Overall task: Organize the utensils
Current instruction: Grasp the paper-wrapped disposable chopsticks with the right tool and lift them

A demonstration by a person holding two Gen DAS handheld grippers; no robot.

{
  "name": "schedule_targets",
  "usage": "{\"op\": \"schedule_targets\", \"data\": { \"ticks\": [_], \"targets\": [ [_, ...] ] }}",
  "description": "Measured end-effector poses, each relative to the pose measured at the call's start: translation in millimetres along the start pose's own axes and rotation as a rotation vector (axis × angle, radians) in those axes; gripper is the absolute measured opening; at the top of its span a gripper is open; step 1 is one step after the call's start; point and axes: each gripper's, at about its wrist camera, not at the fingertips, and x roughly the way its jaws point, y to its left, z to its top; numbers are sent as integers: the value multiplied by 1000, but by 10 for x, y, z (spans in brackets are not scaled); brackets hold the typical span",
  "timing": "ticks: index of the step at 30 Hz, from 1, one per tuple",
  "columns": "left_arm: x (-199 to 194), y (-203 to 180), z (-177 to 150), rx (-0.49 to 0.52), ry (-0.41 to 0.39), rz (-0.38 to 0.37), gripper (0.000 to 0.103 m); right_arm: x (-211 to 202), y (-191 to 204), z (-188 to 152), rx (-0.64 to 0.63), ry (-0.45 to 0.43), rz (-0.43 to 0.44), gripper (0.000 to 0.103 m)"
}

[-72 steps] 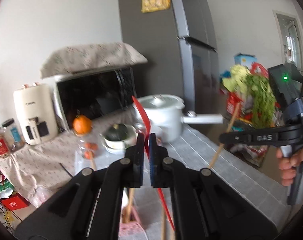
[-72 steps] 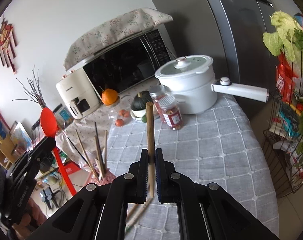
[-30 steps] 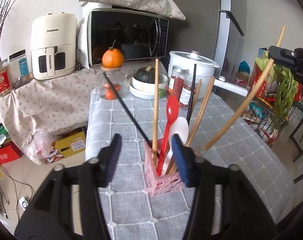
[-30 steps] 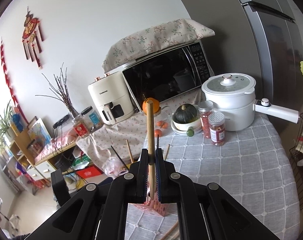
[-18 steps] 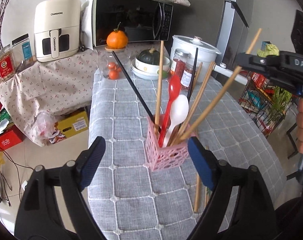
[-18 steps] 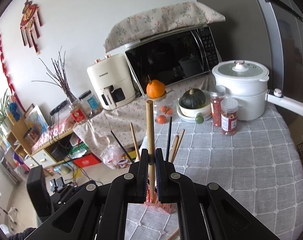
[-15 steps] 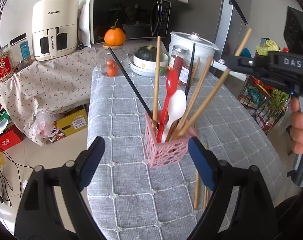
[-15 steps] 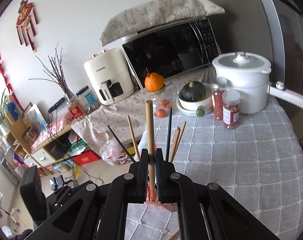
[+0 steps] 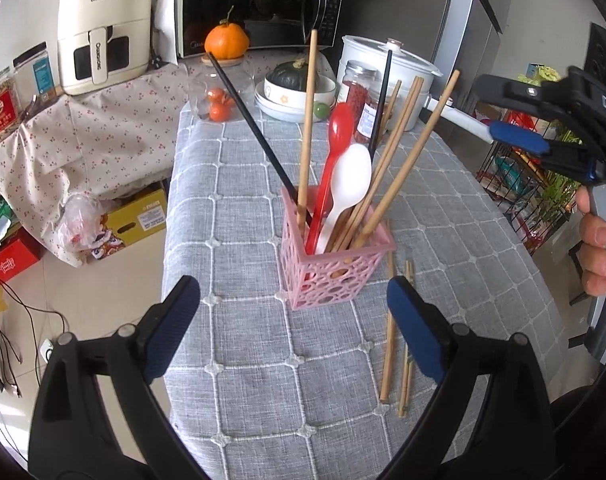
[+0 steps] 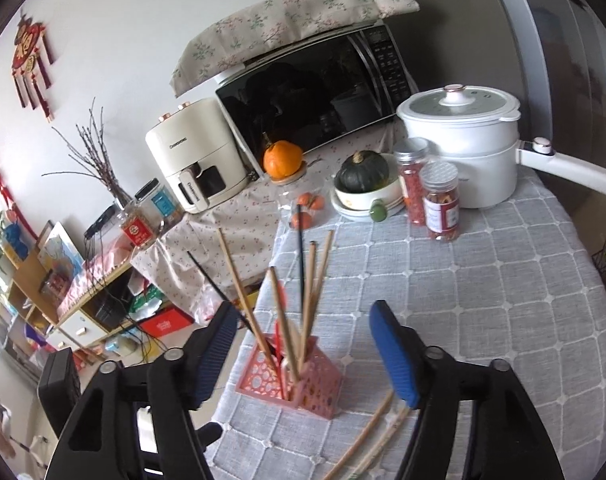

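A pink lattice holder [image 9: 335, 270] stands on the grey checked tablecloth [image 9: 263, 380]. It holds several wooden chopsticks [image 9: 407, 164], black chopsticks [image 9: 259, 136], a red spoon [image 9: 335, 148] and a white spoon [image 9: 351, 184]. Loose wooden chopsticks [image 9: 389, 344] lie on the cloth right of the holder. My left gripper [image 9: 293, 328] is open and empty, in front of the holder. My right gripper [image 10: 303, 350] is open and empty above the holder [image 10: 291, 384]; it also shows in the left wrist view [image 9: 519, 136] at the right edge.
At the table's far end stand a white pot [image 10: 459, 140] with a long handle, two spice jars [image 10: 441, 200], a bowl with a green squash [image 10: 363, 180], a jar topped by an orange [image 10: 283, 158], a microwave [image 10: 315, 92] and an air fryer [image 10: 195, 160]. Boxes sit on the floor left.
My left gripper let go of the red spoon into the holder and opened wide. My right gripper lowered its wooden chopstick into the holder and has now opened, releasing it.
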Motion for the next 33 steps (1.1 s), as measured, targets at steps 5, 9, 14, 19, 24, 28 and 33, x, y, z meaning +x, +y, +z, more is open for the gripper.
{"op": "schedule_targets", "data": {
  "ticks": [5, 9, 14, 19, 24, 28, 33],
  "targets": [
    [100, -13, -75, -8, 48, 2, 95, -67, -206, -103, -55, 8, -122, 89],
    [182, -56, -151, 22, 89, 13, 96, 13, -377, -311, -117, 78, -202, 91],
    [247, -95, -225, 56, 133, 19, 96, 262, -553, -710, -181, 222, -258, 92],
    [306, -123, -295, 74, 170, 26, 96, 517, -645, -1055, -212, 355, -262, 92],
    [380, -114, -335, 76, 204, 31, 96, 708, -634, -1157, -192, 404, -249, 92],
    [434, -102, -346, 60, 227, 29, 96, 879, -602, -1202, -193, 434, -258, 92],
    [466, -124, -340, 72, 240, 25, 96, 1080, -554, -1317, -219, 492, -305, 92]
  ]
}}
